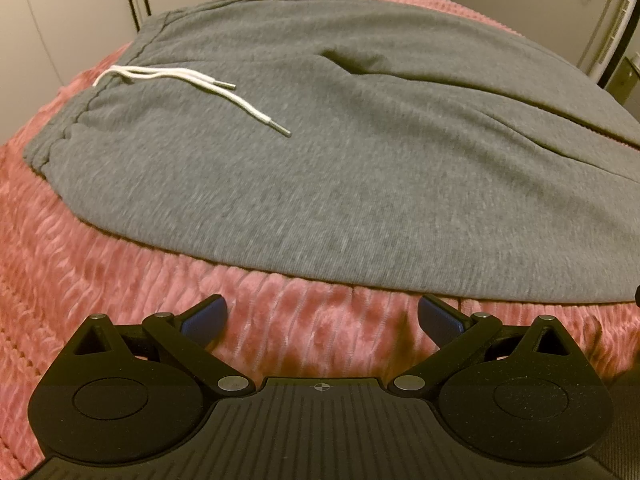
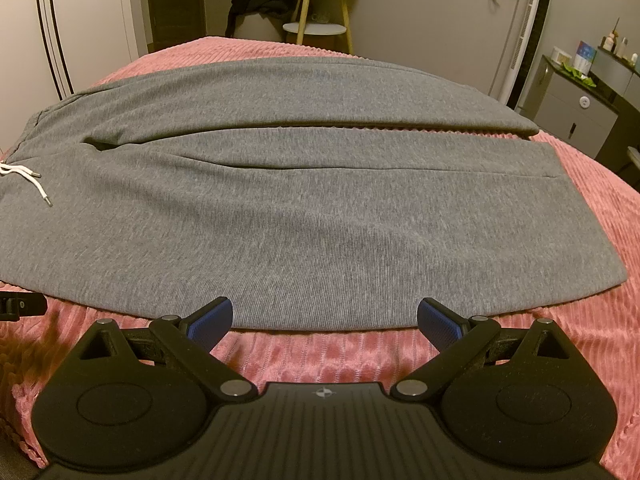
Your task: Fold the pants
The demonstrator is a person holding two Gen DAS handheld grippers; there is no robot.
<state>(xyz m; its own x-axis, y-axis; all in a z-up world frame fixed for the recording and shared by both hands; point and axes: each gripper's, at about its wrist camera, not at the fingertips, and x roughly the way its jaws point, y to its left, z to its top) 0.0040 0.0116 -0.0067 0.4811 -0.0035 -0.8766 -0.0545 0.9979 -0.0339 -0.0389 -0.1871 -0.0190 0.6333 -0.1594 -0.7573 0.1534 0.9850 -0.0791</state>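
Grey sweatpants (image 1: 320, 160) (image 2: 304, 208) lie flat on a pink ribbed blanket (image 1: 120, 272) (image 2: 328, 352), waistband to the left, both legs running right side by side. A white drawstring (image 1: 192, 84) (image 2: 28, 180) rests on the front near the waistband. My left gripper (image 1: 322, 316) is open just short of the near edge of the pants by the hip. My right gripper (image 2: 325, 316) is open at the near edge of the front leg, its fingertips (image 2: 212, 320) just reaching the hem line of the fabric. Nothing sits between either pair of fingers.
Behind the bed stand a small round side table (image 2: 316, 24) with dark clothing (image 2: 260, 0) draped beside it, a white tower unit (image 2: 524, 32), and a grey cabinet (image 2: 580, 116) at the right. White wardrobe doors (image 2: 80, 28) fill the left. The other gripper's tip (image 2: 16, 304) shows at the left edge.
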